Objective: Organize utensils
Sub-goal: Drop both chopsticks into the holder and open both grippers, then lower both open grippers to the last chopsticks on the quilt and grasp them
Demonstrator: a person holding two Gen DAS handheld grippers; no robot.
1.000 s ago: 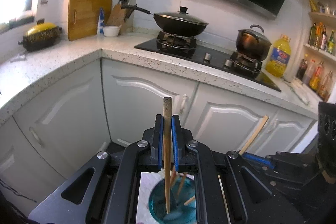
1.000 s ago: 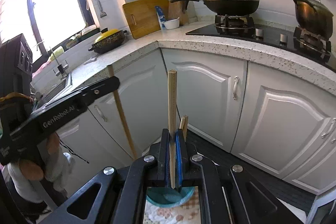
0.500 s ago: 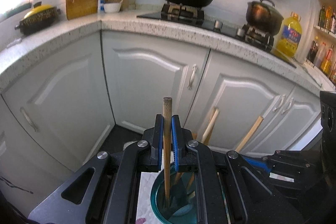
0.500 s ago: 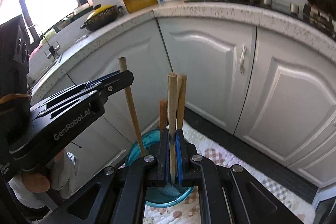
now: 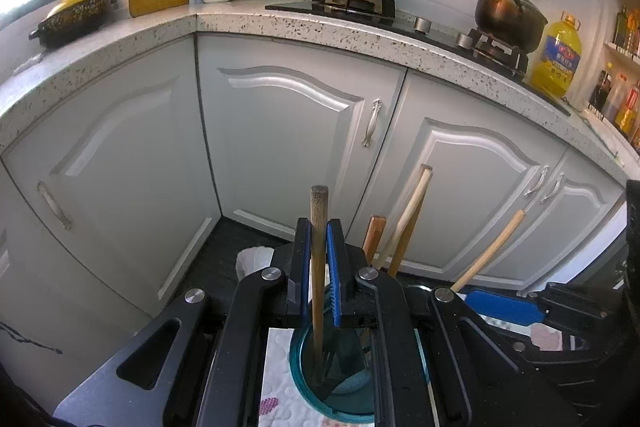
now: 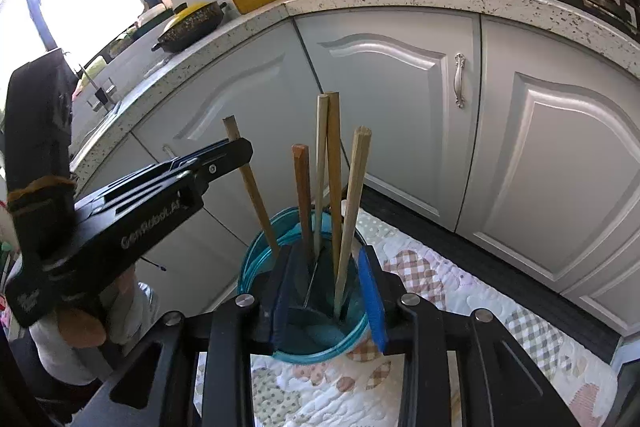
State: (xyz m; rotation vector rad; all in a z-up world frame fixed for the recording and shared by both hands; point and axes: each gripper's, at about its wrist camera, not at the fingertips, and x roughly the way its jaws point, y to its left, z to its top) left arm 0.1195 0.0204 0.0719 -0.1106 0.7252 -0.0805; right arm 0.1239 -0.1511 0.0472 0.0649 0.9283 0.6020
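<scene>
My left gripper [image 5: 319, 259] pinches 1 wooden chopstick [image 5: 319, 227] nearly upright, tip already down inside the teal cup [image 6: 256, 259] directly below. My right gripper [image 6: 328, 291] gapes empty around the cup's 4 standing sticks.

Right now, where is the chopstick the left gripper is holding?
In the left wrist view, the chopstick stands upright, clamped in the left gripper, its lower end inside the blue glass cup.

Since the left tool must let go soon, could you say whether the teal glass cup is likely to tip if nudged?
The teal glass cup looks tall and narrow, with long wooden utensils leaning outward above its rim, so probably top-heavy. It stands on a quilted cloth, likely soft footing. Smooth glass may slip in a grip.
</scene>
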